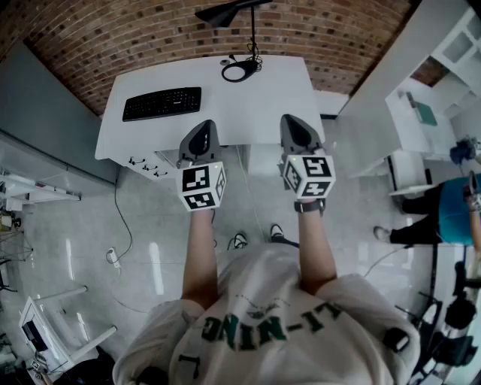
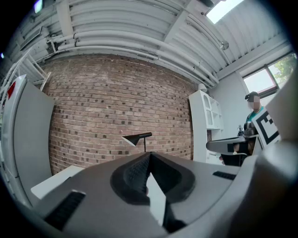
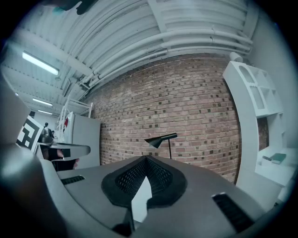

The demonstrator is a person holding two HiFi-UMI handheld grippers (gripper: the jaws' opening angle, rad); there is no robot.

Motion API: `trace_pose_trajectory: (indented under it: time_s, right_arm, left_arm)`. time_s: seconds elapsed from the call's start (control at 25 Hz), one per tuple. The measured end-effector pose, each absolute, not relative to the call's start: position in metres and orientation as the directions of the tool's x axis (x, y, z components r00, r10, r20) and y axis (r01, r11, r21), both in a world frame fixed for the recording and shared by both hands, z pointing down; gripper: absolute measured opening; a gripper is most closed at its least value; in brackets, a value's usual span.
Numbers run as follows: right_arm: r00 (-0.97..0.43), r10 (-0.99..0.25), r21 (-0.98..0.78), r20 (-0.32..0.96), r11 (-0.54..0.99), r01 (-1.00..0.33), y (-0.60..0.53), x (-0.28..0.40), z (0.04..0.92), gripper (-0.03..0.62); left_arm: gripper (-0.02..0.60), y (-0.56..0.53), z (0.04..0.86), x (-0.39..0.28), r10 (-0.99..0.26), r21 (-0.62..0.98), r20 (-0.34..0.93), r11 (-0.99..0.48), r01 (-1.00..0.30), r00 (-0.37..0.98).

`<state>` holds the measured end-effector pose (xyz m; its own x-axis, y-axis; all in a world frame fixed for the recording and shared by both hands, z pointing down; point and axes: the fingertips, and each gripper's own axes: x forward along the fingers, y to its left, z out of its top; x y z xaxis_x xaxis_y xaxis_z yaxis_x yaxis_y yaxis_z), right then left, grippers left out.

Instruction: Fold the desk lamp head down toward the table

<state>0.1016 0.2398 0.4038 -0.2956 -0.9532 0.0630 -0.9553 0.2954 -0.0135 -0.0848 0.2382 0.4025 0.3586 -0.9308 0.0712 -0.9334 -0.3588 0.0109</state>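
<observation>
Since the desk lamp (image 1: 224, 13) stands at the far edge of the table (image 1: 270, 98), head raised and well apart from them, the left gripper (image 1: 204, 126) and right gripper (image 1: 291, 120) hover level, fingers closed on nothing.

1 desk lamp (image 1: 224, 13), 1 keyboard (image 1: 162, 103), 1 worktop (image 1: 270, 98). 2 grippers: left gripper (image 1: 201, 128), right gripper (image 1: 293, 124). 2 ppl: the holder (image 1: 270, 323), another person (image 1: 443, 214) off at right.
</observation>
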Motion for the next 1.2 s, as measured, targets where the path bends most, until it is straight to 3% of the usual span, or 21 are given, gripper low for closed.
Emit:
trace_pose_trajectory:
  time_s: [0.52,0.8,1.0,1.2]
  right_arm:
    - [-0.356,-0.929,-0.055,0.099,0.352,-0.934,0.192,0.074,0.419,0.002]
    - [-0.431,-0.897,-0.133,0.102,0.417,-0.899,0.097,0.060,0.433,0.002]
    - [-0.533,-0.846,-0.043,0.020,0.532,-0.846,0.016,0.049,0.398,0.003]
    - [-0.595,-0.804,-0.072,0.001,0.593,-0.802,-0.054,0.058,0.381,0.002]
  left_arm:
    - [0.001,0.194,0.420,-0.105,-0.931,0.050,0.124,-0.340,-0.939,0.343]
    - [0.001,0.123,0.426,-0.109,-0.948,0.058,0.125,-0.289,-0.956,0.294]
    - [0.000,0.047,0.402,-0.097,-0.958,0.069,0.098,-0.264,-0.962,0.270]
    - [0.000,-0.020,0.394,-0.071,-0.964,0.093,0.105,-0.236,-0.967,0.246]
